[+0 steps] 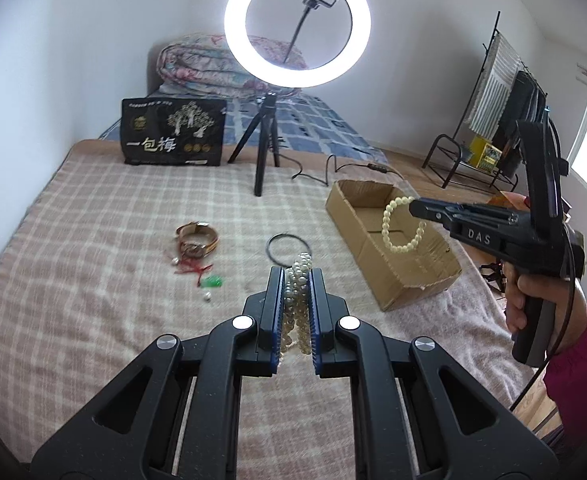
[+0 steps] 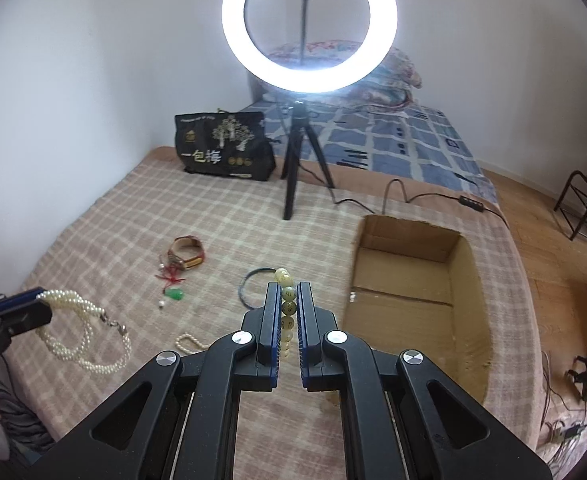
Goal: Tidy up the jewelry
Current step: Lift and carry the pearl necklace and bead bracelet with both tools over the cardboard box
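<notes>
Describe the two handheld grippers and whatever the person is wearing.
The left gripper and right gripper are matte black linkage frames with silver round pivot caps and blue-edged finger pads. From the side, the right gripper's body carries white "DAS" lettering, a pistol-style handle and a black cable. The person's sleeve is magenta knit.

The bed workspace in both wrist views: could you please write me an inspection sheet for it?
Surface: checked blanket over the bed.
Job's things: open cardboard box, nothing seen inside; watch, red-cord charm, black ring and a small pearl bracelet lie on the blanket.
Clutter: black printed bag, rolled quilt.
Grippers: left gripper shut on pearl necklace; right gripper shut on bead bracelet, both lifted.
Cables: ring-light lead runs behind the box.
Surroundings: ring light on tripod, clothes rack, window at the right.
</notes>
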{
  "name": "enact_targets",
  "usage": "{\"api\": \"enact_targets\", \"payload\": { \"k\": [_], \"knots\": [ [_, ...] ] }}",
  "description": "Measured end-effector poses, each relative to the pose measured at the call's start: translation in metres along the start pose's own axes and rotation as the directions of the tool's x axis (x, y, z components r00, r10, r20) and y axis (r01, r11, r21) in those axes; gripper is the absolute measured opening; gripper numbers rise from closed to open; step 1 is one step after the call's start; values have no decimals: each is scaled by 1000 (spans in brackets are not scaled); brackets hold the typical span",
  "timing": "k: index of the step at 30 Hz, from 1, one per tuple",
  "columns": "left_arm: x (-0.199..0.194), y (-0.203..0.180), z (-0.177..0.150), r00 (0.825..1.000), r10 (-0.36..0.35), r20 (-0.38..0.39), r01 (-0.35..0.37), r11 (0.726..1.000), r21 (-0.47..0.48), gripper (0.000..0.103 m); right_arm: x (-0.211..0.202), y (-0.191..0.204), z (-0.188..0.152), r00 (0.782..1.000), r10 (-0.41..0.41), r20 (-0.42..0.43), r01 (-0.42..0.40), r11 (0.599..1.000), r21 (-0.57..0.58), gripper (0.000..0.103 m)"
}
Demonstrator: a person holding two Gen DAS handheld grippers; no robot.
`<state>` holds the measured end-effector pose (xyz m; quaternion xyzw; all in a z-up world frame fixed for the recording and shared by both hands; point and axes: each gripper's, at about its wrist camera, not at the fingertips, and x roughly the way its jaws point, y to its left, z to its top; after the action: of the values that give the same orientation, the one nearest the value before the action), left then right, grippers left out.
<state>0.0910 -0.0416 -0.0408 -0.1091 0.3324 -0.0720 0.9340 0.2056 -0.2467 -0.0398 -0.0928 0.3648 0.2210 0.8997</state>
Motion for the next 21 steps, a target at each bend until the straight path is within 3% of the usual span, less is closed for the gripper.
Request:
{"api": "enact_targets", "payload": {
  "k": [15,21],
  "knots": [
    [50,-79,57,993,-108,39,104,989,107,9,-14,-71,-26,996,-85,-23,87,991,103,6],
    [89,-110,76,989,-148,8,147,982,119,9,-10,-92,-37,993,-108,-49,113,984,138,6]
  ]
}}
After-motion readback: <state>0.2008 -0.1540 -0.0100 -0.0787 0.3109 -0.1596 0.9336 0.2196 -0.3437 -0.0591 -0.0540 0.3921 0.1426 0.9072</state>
